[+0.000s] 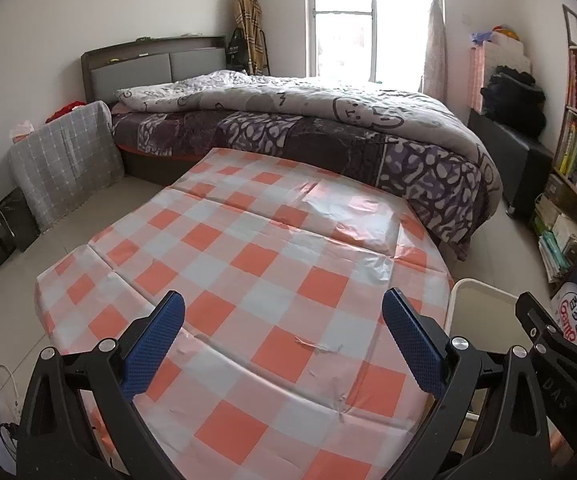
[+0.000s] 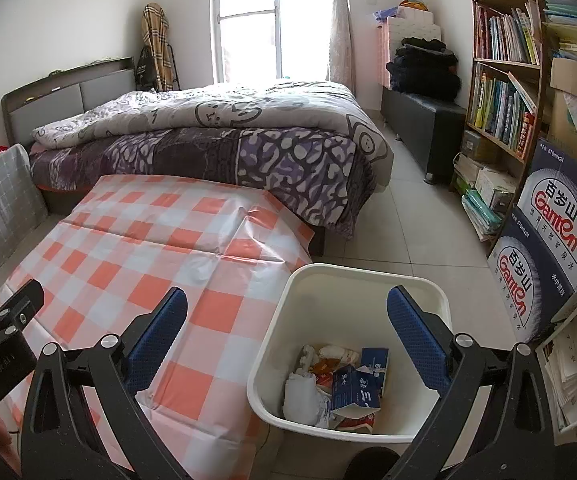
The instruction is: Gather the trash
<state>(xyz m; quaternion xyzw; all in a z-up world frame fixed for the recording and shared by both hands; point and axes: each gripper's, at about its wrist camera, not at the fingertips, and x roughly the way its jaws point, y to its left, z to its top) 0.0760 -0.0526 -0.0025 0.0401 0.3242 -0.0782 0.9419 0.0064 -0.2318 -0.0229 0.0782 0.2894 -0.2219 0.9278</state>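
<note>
**Trash in the bin, bench bare: both grippers hang empty over a bedroom clean-up**

A white waste bin (image 2: 428, 292) stands on the tiled floor just beside the right edge of a bench (image 1: 248, 264) draped in an orange-and-white checked plastic cloth. The bin's place looks deliberate: close against the bench, it lets anything lifted from the cloth be dropped in with a short swing. The trash (image 2: 340, 384) lies at its bottom, a mix of crumpled white tissue or wrappers and torn blue cartons.

The right gripper (image 2: 286, 344) hangs over the near left part of the bin's mouth, its blue-padded fingers (image 2: 416, 344) spread wide with nothing between them, the pose of a tool that has nothing left to carry. The left gripper (image 1: 282, 344) is held over the bench, fingers equally wide and empty, aimed across the cloth toward the bed (image 1: 328, 132) beyond.

No loose litter is plain on the cloth; a small pale scrap or crease (image 1: 320, 346) sits between the left fingers, too slight to tell which. By that evidence the collection seems finished or nearly so. A bookshelf (image 2: 504, 80) and stacked water cartons (image 2: 552, 232) line the wall to the right of the bin.
</note>
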